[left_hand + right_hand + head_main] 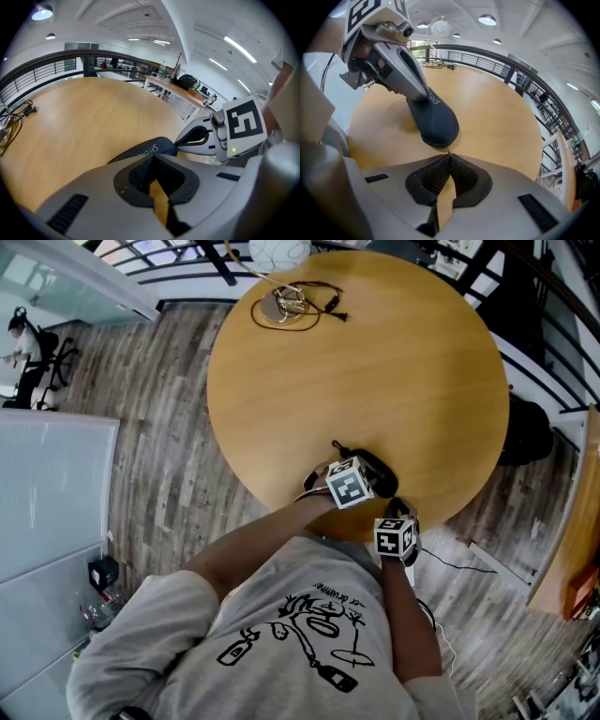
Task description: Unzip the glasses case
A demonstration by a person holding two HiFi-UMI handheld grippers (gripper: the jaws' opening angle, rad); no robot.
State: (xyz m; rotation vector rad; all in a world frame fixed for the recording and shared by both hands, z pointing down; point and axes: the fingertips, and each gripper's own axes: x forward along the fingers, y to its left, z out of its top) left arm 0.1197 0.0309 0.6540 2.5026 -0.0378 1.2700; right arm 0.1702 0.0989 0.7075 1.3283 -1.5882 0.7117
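table: round, light wood (375, 362); bare grain over most of the top.
floor: grey-brown planks (159, 427) around the table on the left and lower right of the head view.
room: a dark railing (173, 266) curves along the top of the head view. A frosted glass partition (52, 484) is at the left. A seated person (21, 343) is at the upper left, well apart from the table.
far edge: a coil of black cables (300, 304) and a white lamp globe (279, 251) sit at the table's top edge in the head view.
glasses case: dark and oblong (378, 472), lying flat near the table's lower edge in the head view, just inside the rim.
left gripper: (153, 161) jaws narrow, clamped on one end of the case. In the right gripper view it comes in from the upper left and lies along the case top.
right gripper: (449, 157) jaws fully together, pinching the thin metal zipper pull (447, 150) that sticks out of the case's rounded end.
spacing: both grippers are at the lower table edge, with their marker cubes close side by side.
edges: the table rim is right below the case and both grippers in the head view.
open room: a wide stretch of table runs from above the case up to the cables, and there is more to the left and right of the case.
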